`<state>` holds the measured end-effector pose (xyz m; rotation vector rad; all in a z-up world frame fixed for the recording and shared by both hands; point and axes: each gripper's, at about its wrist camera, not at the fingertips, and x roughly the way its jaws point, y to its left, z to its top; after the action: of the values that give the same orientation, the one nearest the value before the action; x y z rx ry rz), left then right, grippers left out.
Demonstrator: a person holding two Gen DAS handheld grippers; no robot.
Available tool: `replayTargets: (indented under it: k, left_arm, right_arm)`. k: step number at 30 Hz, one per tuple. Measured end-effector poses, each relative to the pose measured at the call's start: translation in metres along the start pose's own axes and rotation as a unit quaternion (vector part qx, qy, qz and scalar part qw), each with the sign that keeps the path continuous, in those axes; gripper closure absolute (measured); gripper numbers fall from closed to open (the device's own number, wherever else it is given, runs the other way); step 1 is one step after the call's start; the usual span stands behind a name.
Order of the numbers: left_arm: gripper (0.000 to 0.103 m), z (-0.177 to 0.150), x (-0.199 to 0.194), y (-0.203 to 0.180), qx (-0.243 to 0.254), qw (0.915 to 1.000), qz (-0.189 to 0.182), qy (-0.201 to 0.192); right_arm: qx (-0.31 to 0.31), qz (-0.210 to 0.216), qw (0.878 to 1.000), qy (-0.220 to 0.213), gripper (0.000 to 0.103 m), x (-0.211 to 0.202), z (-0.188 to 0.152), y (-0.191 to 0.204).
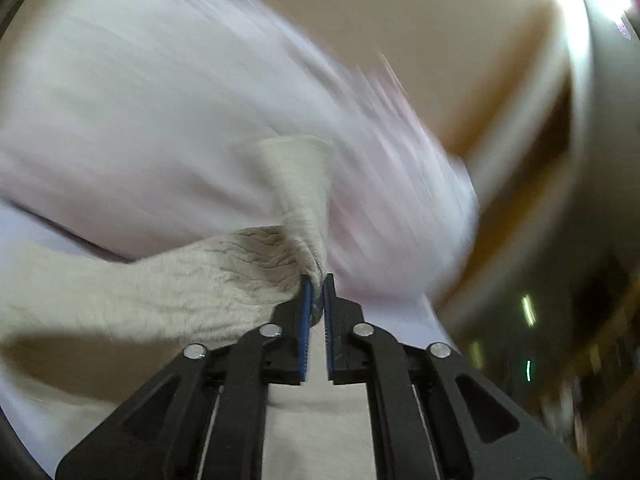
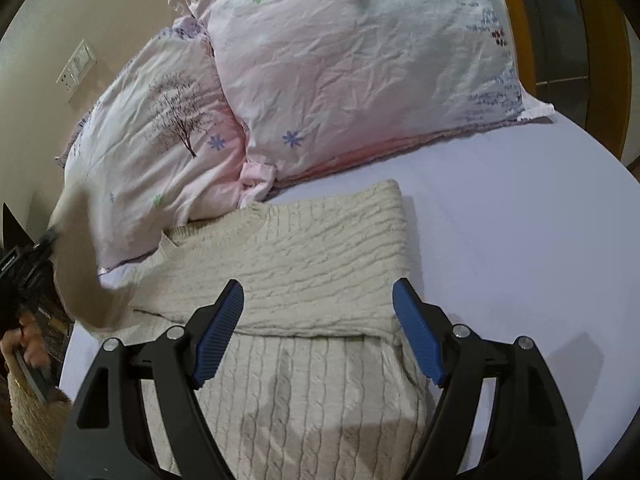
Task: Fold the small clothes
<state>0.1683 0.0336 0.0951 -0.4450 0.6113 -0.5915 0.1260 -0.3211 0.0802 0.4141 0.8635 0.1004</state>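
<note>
Clearly, left gripper (image 1: pixel 317 286) pinching sweater (image 2: pixel 304 248) sleeve

no readable text, labels or numbers

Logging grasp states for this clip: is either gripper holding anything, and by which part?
The left gripper is shut on the cream knit sweater, pinching a bunched sleeve-like end. The right gripper is open above the sweater, holding nothing.
</note>
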Motion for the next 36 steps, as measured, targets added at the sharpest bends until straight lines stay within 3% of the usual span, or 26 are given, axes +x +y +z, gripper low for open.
replayTargets:
  k: [1, 4, 8, 10, 12, 13, 14, 18, 20, 22, 26, 31, 33, 35, 36]
  left_arm:
    - [0.098, -0.018, 0.037, -0.021, 0.027, 0.9982, -0.007, 0.054]
    - [0.098, -0.051, 0.082, -0.043, 0.062, 0.9882, -0.012, 0.140]
    - [0.098, -0.056, 0.038, -0.032, 0.075, 0.9891, 0.007, 0.127]
    - [0.097, -0.056, -0.018, -0.011, 0.059, 0.9927, 0.011, 0.105]
    - [0.075, -0.061, -0.066, 0.005, 0.032, 0.9947, 0.010, 0.097]
    - [0.045, -0.069, -0.096, 0.016, 0.014, 0.9957, 0.011, 0.091]
    - [0.030, -0.077, -0.114, 0.023, 0.004, 0.9963, 0.014, 0.085]
    - [0.030, -0.123, -0.204, 0.055, -0.061, 0.9962, 0.002, 0.062]
    - [0.030, -0.155, -0.236, 0.071, -0.100, 0.9933, -0.008, 0.056]
    - [0.030, -0.183, -0.255, 0.079, -0.112, 0.9919, 0.009, 0.059]
    - [0.030, -0.224, -0.253, 0.086, -0.126, 0.9887, 0.000, 0.081]
    - [0.032, -0.245, -0.223, 0.091, -0.148, 0.9844, -0.023, 0.093]
    - [0.037, -0.250, -0.208, 0.092, -0.159, 0.9819, -0.036, 0.096]
    - [0.055, -0.252, -0.199, 0.092, -0.167, 0.9804, -0.037, 0.098]
    - [0.057, -0.254, -0.197, 0.093, -0.174, 0.9789, -0.038, 0.100]
  right_arm:
    - [0.002, -0.002, 1.000, 0.004, 0.026, 0.001, -0.001, -0.001]
    - [0.011, -0.001, 1.000, 0.011, 0.026, -0.011, -0.004, -0.009]
    - [-0.004, 0.019, 1.000, 0.003, 0.018, -0.056, -0.017, -0.018]
    - [-0.004, 0.054, 0.998, 0.019, 0.017, -0.072, -0.028, -0.018]
    - [-0.001, 0.122, 0.991, 0.052, 0.017, -0.091, -0.048, -0.018]
    - [0.000, 0.153, 0.986, 0.069, 0.017, -0.100, -0.059, -0.016]
    - [-0.003, 0.188, 0.978, 0.088, 0.017, -0.109, -0.072, -0.017]
    - [-0.031, 0.235, 0.963, 0.131, 0.018, -0.138, -0.123, -0.021]
    - [0.000, 0.256, 0.953, 0.159, 0.019, -0.137, -0.148, -0.034]
    - [0.041, 0.254, 0.950, 0.179, 0.023, -0.126, -0.167, -0.048]
    - [0.110, 0.279, 0.929, 0.216, 0.034, -0.086, -0.195, -0.067]
    - [0.136, 0.337, 0.907, 0.214, 0.039, -0.057, -0.209, -0.061]
    - [0.137, 0.348, 0.901, 0.221, 0.054, -0.048, -0.215, -0.056]
    - [0.131, 0.368, 0.895, 0.215, 0.078, -0.046, -0.215, -0.052]
    - [0.129, 0.378, 0.892, 0.213, 0.095, -0.050, -0.218, -0.053]
